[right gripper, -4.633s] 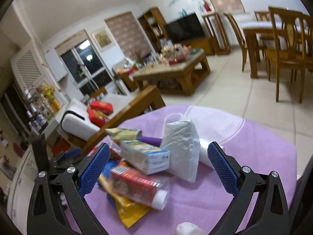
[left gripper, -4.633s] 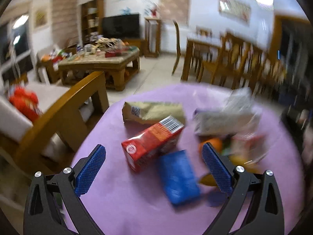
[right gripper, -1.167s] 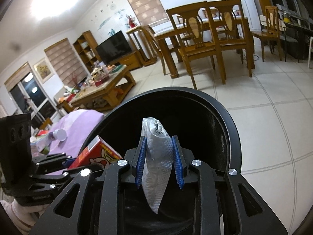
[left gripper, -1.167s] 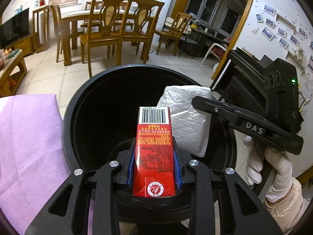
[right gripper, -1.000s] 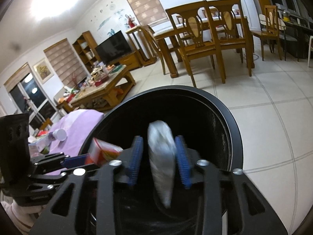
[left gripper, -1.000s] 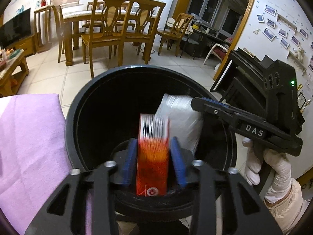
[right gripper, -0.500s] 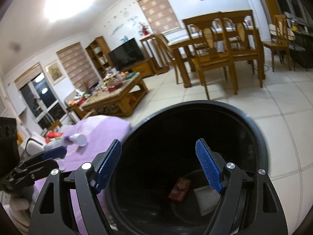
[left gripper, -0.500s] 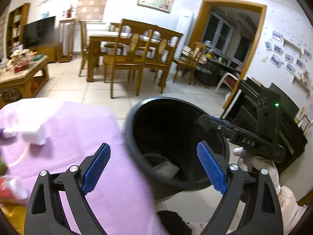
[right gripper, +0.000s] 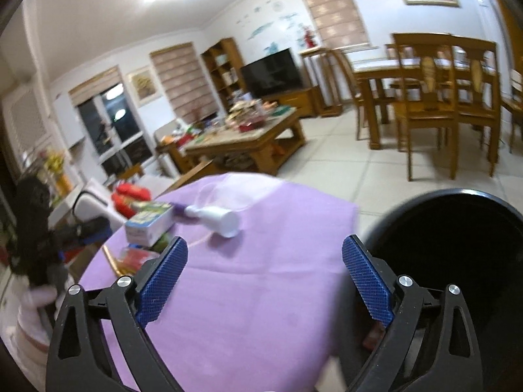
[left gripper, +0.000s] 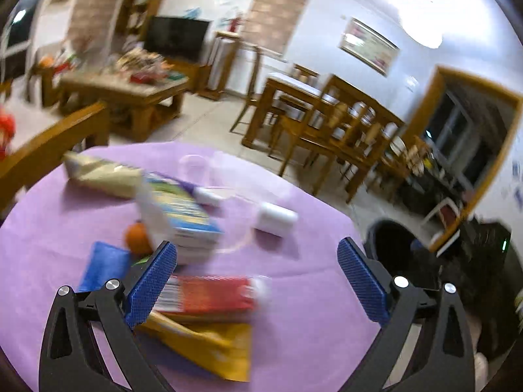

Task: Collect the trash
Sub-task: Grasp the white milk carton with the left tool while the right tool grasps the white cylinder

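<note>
Lettering on the blurred red tube (left gripper: 209,295) is unreadable; left gripper (left gripper: 256,274) and right gripper (right gripper: 264,272) are opening, empty.

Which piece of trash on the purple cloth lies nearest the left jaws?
The red tube with the white cap, lying just ahead of them; the blue-green box and white bottle lie farther off.

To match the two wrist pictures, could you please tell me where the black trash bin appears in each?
Left wrist view: the black trash bin sits at the right, just beyond the purple tablecloth's edge, small and partly blurred.
Right wrist view: the bin fills the lower right, large.
Shared landmark: the white capped tube lying on the cloth.
</note>
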A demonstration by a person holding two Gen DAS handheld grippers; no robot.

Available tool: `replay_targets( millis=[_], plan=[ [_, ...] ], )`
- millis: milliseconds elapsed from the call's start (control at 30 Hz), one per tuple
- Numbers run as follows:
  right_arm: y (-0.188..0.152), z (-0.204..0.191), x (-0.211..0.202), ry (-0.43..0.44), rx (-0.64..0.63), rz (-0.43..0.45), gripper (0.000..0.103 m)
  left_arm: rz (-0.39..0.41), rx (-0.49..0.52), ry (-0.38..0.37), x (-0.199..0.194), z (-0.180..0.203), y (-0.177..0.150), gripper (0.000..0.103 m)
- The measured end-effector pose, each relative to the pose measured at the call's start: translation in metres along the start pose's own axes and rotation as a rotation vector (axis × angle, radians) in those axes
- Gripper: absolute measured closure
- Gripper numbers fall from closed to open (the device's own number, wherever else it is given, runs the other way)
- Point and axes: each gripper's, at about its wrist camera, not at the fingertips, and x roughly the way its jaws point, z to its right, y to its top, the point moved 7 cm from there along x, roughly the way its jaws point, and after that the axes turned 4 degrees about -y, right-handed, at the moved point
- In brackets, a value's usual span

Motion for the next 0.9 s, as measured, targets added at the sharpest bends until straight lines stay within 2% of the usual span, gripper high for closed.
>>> replay_targets(
  millis=[133, 233, 333, 533, 667, 733, 867, 900],
  plan=[
    [0.008, -0.037, 0.041, 0.019, -0.076, -0.054, 0.009, -0.047, -0.137, -0.011, 0.011, -0.043, 0.012, 0.005],
    [0.014, -0.059, 0.073, 0.002, -0.145, -0.079, 0.009, -0.100, -0.200, 0.014, 0.026, -0.067, 0.016, 0.005],
    [0.023, -0.070, 0.111, -0.030, -0.198, -0.121, 0.009, -0.159, -0.217, 0.035, 0.041, -0.081, 0.015, 0.005],
    [0.026, -0.084, 0.183, -0.073, -0.253, -0.233, 0.009, -0.266, -0.203, 0.061, 0.069, -0.086, 0.009, 0.005],
    [0.022, -0.086, 0.211, -0.079, -0.281, -0.292, 0.009, -0.259, -0.201, 0.076, 0.074, -0.092, 0.016, 0.005],
    [0.016, -0.090, 0.220, -0.072, -0.280, -0.311, 0.015, -0.262, -0.197, 0.079, 0.075, -0.094, 0.020, 0.006],
    [0.004, -0.093, 0.232, -0.056, -0.278, -0.359, 0.045, -0.274, -0.156, 0.103, 0.077, -0.092, 0.019, 0.008],
    [0.003, -0.094, 0.234, -0.056, -0.283, -0.365, 0.052, -0.276, -0.143, 0.110, 0.077, -0.092, 0.019, 0.012]
  ],
)
